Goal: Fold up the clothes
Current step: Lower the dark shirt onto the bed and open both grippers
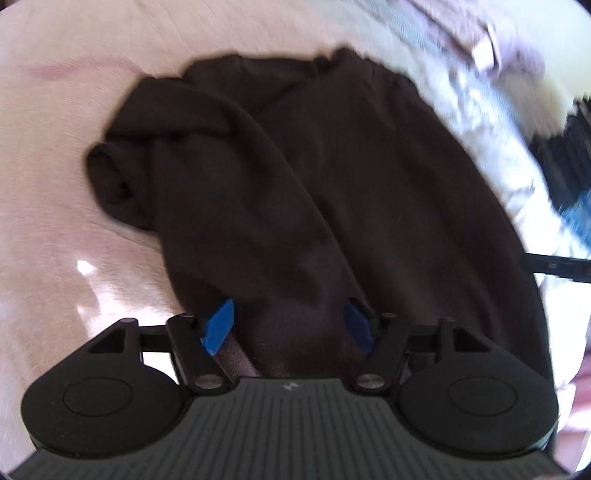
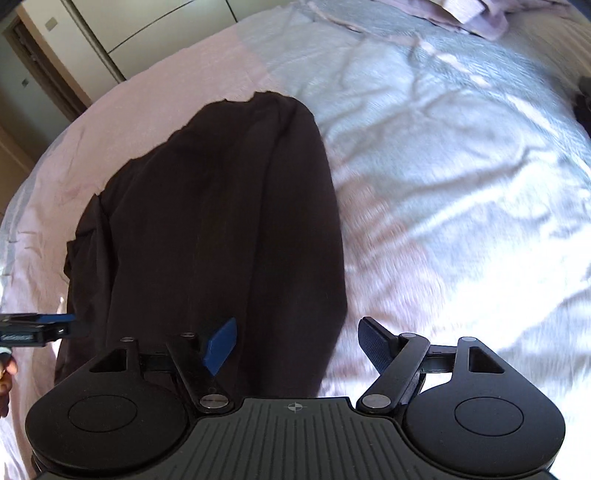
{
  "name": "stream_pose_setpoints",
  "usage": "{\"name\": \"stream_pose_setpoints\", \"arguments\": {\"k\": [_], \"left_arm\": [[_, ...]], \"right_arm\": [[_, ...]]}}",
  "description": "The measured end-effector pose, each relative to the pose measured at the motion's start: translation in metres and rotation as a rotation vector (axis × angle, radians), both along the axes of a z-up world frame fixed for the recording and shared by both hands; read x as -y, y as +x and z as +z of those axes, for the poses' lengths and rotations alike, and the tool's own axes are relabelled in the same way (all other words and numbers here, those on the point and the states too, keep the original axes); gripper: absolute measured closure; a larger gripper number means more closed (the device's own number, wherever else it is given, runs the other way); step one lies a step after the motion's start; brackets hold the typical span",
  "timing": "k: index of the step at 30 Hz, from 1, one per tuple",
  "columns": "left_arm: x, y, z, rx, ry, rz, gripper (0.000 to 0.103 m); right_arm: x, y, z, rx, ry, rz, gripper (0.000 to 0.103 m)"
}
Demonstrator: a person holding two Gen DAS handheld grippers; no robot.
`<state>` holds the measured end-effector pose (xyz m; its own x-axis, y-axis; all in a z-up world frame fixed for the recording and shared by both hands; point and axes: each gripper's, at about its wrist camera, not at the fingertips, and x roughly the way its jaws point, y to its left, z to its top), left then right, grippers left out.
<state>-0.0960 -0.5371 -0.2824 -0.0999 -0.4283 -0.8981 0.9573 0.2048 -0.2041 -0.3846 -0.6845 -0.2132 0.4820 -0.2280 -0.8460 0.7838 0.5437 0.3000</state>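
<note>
A dark brown garment [image 1: 314, 177] lies on the bed, folded lengthwise with a bunched sleeve at its left; it also shows in the right wrist view [image 2: 221, 229]. My left gripper [image 1: 288, 328] is open, its blue fingers [image 1: 219, 326] spread over the garment's near edge with cloth between them. My right gripper [image 2: 299, 347] is open, its left finger [image 2: 221, 345] over the garment's near right edge and its right finger over the sheet. The left gripper's tip [image 2: 40, 326] shows at the left edge of the right wrist view.
The bed has a pink sheet [image 1: 55, 166] and a wrinkled pale blue-white cover [image 2: 443, 166]. Pillows or folded pinkish bedding [image 2: 472, 18] lie at the far end. A dark item [image 2: 583, 103] lies at the right edge. White wardrobe doors [image 2: 110, 33] stand beyond the bed.
</note>
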Motion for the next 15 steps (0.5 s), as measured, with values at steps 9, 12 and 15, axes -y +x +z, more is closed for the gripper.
{"name": "stream_pose_setpoints", "arguments": {"k": [9,12,15], "left_arm": [[-0.107,0.137,0.121,0.266,-0.115,0.175,0.102],[-0.151,0.208,0.136,0.419,-0.064,0.333,0.102],[-0.179,0.26,0.125,0.496,0.048,0.55,0.099]], "right_arm": [[-0.014,0.005,0.014,-0.043,-0.009,0.017,0.027],[-0.012,0.01,0.016,-0.042,-0.024,0.032,0.027],[-0.008,0.016,0.013,-0.04,-0.024,0.045,0.027]]}}
